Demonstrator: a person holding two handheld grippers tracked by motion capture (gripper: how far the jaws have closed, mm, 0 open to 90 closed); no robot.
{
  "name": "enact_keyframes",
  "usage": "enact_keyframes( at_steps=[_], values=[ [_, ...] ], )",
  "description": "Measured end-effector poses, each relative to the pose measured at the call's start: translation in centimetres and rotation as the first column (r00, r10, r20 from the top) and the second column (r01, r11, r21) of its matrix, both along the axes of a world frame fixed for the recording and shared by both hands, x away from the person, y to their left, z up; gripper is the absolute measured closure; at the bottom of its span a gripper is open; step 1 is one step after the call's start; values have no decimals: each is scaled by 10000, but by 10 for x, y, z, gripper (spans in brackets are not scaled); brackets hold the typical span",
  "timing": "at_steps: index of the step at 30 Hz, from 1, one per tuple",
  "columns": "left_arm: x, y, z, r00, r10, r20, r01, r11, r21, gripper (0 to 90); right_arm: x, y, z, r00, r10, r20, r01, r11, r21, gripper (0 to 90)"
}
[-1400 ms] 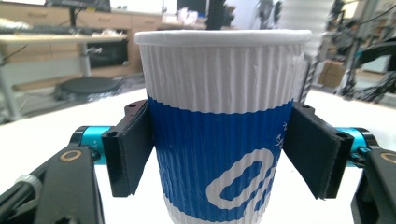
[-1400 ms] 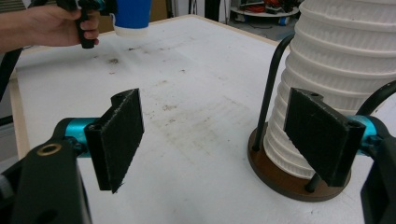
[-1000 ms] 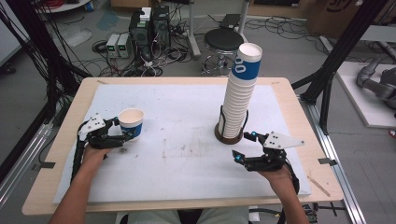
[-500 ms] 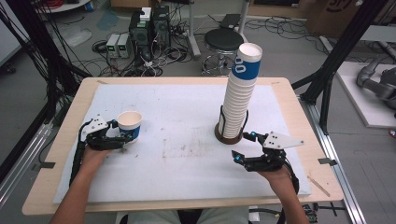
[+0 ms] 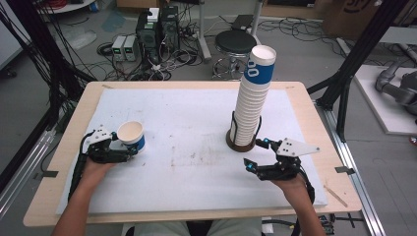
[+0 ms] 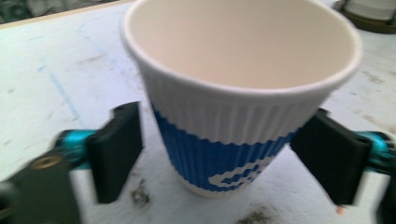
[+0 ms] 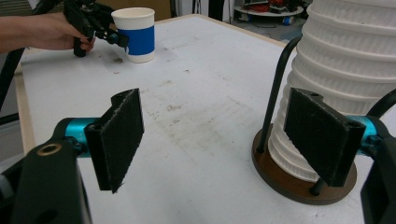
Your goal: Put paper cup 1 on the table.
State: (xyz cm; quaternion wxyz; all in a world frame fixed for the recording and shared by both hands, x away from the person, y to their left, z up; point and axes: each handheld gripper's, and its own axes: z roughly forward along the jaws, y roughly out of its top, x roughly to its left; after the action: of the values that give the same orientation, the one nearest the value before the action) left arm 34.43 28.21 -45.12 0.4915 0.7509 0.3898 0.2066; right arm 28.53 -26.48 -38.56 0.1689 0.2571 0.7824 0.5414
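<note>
**A:** From the high view, what has just changed?

**B:** The left gripper point(image 5: 129, 151) has just been opening its jaws. The paper cup point(image 5: 132, 136) stands upright on the white mat point(image 5: 196, 123) between them, set down at the table's left side. A second ago the same cup sat a little higher in that grip. I'd judge the placing done, with the hand next due to back away.

**A:** And the right one?

**B:** The right gripper point(image 5: 255, 155) hangs spread wide and empty, just short of the stack of cups point(image 5: 252, 101) in its wire holder point(image 5: 242, 142). Nothing lies between the two hands but bare, smudged mat.

**A:** Does the left gripper view bear out the release?

**B:** Yes. The cup point(image 6: 238, 93), white ribbed top over a blue band, stands between the fingers point(image 6: 116, 149), and a gap shows on the left side. On the right the pad sits very near the wall; I can't tell whether it still brushes it. A careless pull-back could tip the cup.

**A:** The right gripper view?

**B:** Its fingers point(image 7: 119, 140) are parted with only mat between them. The stack point(image 7: 345, 70) rises just behind the right finger, its brown base point(image 7: 299, 182) beside that fingertip. Far beyond the left finger stands the released cup point(image 7: 135, 35) with the other gripper point(image 7: 114, 35) around it.
</note>
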Motion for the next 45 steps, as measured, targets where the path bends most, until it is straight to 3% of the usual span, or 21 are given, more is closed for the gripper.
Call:
enact_keyframes(
  at_steps=[11, 16, 21, 24, 34, 45],
  values=[
    [-21, 17, 2, 9997, 133, -180, -142, 9986, -514, 146, -1, -2, 1, 10000, -80, -19, 80, 9999, 65, 205],
    [-36, 27, 14, 9986, 359, 378, -313, 9927, -1162, 146, -1, -2, 1, 10000, -73, 8, 73, 10000, 68, 205],
    [-45, 30, 32, 9933, 581, 1003, -349, 9751, -2191, 146, 1, -3, 0, 9998, -205, -17, 205, 9998, -38, 205],
    [-48, 27, 41, 9893, 470, 1378, -110, 9679, -2512, 146, 2, -5, -1, 9995, -325, -16, 325, 9994, -69, 204],
    [-49, 16, 56, 9813, 164, 1916, 368, 9619, -2709, 147, 2, -10, -2, 9975, -695, -112, 692, 9974, -210, 205],
    [-50, 4, 71, 9769, -317, 2115, 919, 9552, -2815, 147, 3, -10, -4, 9953, -895, -382, 880, 9954, -383, 205]
  ],
)
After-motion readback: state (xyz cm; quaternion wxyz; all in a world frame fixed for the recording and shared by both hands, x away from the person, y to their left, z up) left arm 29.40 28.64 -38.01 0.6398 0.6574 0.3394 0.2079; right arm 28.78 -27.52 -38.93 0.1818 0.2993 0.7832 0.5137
